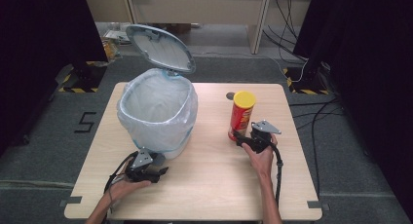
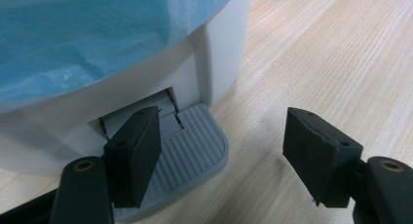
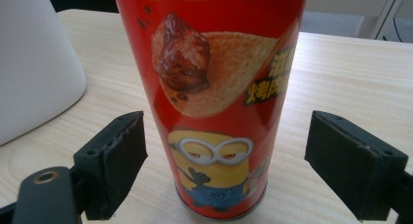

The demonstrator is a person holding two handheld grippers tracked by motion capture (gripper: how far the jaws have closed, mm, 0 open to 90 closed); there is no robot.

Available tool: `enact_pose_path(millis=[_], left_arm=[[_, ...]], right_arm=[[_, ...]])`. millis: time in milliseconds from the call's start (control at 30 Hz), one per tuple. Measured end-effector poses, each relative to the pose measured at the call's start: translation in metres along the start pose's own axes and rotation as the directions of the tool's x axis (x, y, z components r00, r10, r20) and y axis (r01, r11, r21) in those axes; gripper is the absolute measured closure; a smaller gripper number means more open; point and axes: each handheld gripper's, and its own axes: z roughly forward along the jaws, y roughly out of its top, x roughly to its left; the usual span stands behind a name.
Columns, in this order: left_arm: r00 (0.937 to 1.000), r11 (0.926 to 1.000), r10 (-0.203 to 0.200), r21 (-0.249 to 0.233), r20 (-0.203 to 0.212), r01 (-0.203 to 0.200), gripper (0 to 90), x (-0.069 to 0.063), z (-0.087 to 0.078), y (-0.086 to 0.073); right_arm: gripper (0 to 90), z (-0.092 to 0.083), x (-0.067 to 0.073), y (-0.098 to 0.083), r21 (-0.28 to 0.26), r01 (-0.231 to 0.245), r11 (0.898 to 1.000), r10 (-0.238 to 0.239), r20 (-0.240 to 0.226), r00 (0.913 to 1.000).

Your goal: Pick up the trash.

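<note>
Two grippers, both jaws apart: left gripper (image 1: 163,171) presses the bin's pedal (image 2: 195,151), lid (image 1: 160,47) already up; right gripper (image 1: 238,137) straddles the upright chip can (image 1: 242,114) on the bench (image 1: 204,185), ungrasped, binning likely remains

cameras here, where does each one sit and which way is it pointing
High view: above the person's side, looking forward and down on the table; both forearms, left gripper, right gripper.
Left gripper view: low on the left gripper, facing the bin and its grey pedal; jaws apart.
Right gripper view: low on the right gripper, facing the chip can; jaws apart either side.
Shared: the bin and chip can both show from above too.
</note>
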Motion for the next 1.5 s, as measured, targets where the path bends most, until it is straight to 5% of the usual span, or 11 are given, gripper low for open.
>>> enact_pose_path(millis=[300,400,600,1000,1100,1200,1500], left_arm=[[1.0000,1.0000,0.001,0.001,-0.001,-0.001,29.6,0.000,0.000,0.000],[1.0000,1.0000,-0.001,0.000,0.000,0.001,29.6,0.000,0.000,0.000],[1.0000,1.0000,0.001,0.001,-0.001,-0.001,29.6,0.000,0.000,0.000],[1.0000,1.0000,0.002,0.001,-0.001,-0.002,29.6,0.000,0.000,0.000],[1.0000,1.0000,0.003,0.001,-0.003,-0.003,29.6,0.000,0.000,0.000],[0.9999,0.9999,0.009,0.004,-0.006,-0.009,29.6,-0.001,0.000,0.000],[1.0000,1.0000,0.003,0.003,0.002,-0.003,29.6,0.000,0.000,0.000]], right_arm=[[15.8,0.006,0.000,-0.002,-0.013,-0.029,0.999,0.029,-0.014,0.9995],[15.6,0.009,0.000,0.001,0.009,0.010,1.000,-0.009,-0.016,0.9998],[16.0,0.014,0.003,0.014,-0.007,-0.004,1.000,0.004,-0.016,0.9999],[22.4,0.024,0.002,0.005,0.011,-0.015,1.000,0.015,-0.013,0.9998],[24.3,0.021,0.004,0.008,0.001,0.019,1.000,-0.019,0.009,0.9998],[24.4,0.016,0.006,0.011,-0.023,0.003,1.000,-0.003,-0.001,1.0000],[24.5,-0.014,0.026,0.042,-0.066,0.067,0.996,-0.068,-0.015,0.9976]])
